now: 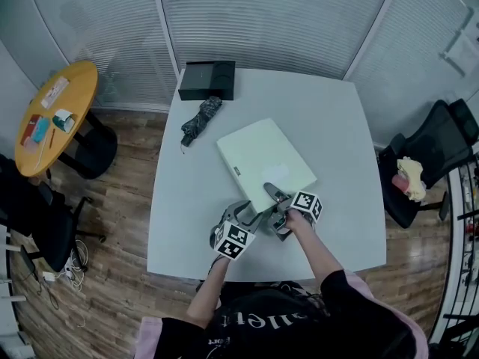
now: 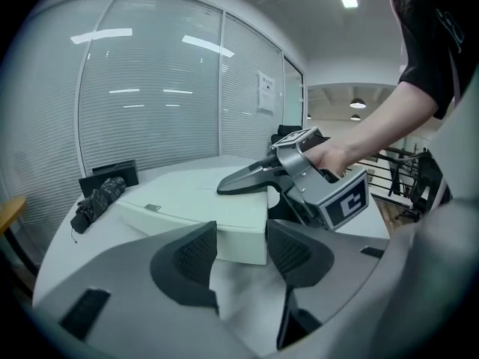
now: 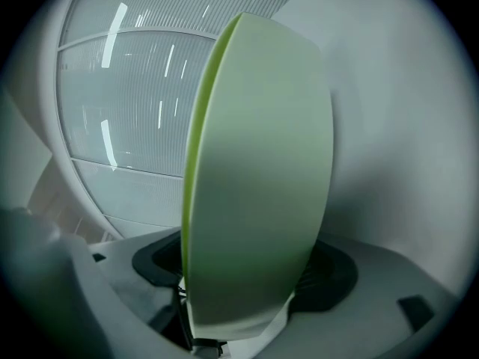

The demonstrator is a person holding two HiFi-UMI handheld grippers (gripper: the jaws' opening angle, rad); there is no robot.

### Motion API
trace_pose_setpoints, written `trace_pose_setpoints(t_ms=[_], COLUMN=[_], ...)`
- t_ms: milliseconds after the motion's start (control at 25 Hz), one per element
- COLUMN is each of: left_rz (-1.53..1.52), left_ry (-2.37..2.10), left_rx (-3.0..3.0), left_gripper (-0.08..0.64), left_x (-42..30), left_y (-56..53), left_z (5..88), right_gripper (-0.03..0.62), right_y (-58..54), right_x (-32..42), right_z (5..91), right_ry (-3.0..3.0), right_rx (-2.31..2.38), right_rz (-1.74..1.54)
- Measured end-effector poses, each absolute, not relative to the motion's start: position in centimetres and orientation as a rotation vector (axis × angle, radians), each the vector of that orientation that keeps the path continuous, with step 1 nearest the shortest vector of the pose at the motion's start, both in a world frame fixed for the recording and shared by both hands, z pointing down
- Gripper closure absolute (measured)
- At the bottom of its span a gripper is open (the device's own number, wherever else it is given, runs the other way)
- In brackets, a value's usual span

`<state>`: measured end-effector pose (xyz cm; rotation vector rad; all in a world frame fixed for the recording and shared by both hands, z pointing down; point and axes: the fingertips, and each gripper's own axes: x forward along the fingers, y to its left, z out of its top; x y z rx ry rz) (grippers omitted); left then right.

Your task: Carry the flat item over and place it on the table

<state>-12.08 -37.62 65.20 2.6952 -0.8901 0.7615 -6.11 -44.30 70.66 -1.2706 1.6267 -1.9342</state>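
Note:
The flat item [image 1: 262, 159] is a pale green slab lying on the white table [image 1: 329, 111], its near corner toward me. My right gripper [image 1: 275, 197] straddles that near edge. In the right gripper view the flat item [image 3: 258, 170] fills the gap between the jaws of the right gripper [image 3: 247, 268], which stand wide, and I see no squeeze on it. Its upper finger [image 2: 247, 178] lies over the slab's top. My left gripper [image 1: 254, 214] is open just short of the corner; in its own view the left gripper [image 2: 241, 249] holds nothing, and the item [image 2: 202, 197] lies just beyond its tips.
A black box [image 1: 207, 79] stands at the table's far edge with a folded dark umbrella [image 1: 200, 120] beside it. A round yellow side table [image 1: 56, 114] holds small things at the left. A black chair [image 1: 430, 155] stands at the right. Glass walls surround the room.

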Motion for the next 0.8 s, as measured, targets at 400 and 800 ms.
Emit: trace_pose_setpoints(t_ms=[400,800], left_rz=[0.841,0.69], left_ry=[-0.904,-0.968], left_rx=[2.596,2.521], left_gripper=[0.341,0.341], left_x=[-9.9,-10.5], left_y=[-38.8,-39.3], left_z=[68.3,67.2], right_gripper=[0.222,0.224], right_y=[-40.3,-38.6], right_x=[-6.2,-5.7], right_z=[71.2,69.4], right_ry=[1.792,1.851], right_rx=[-1.299,-1.271], right_rz=[-2.006,-1.945])
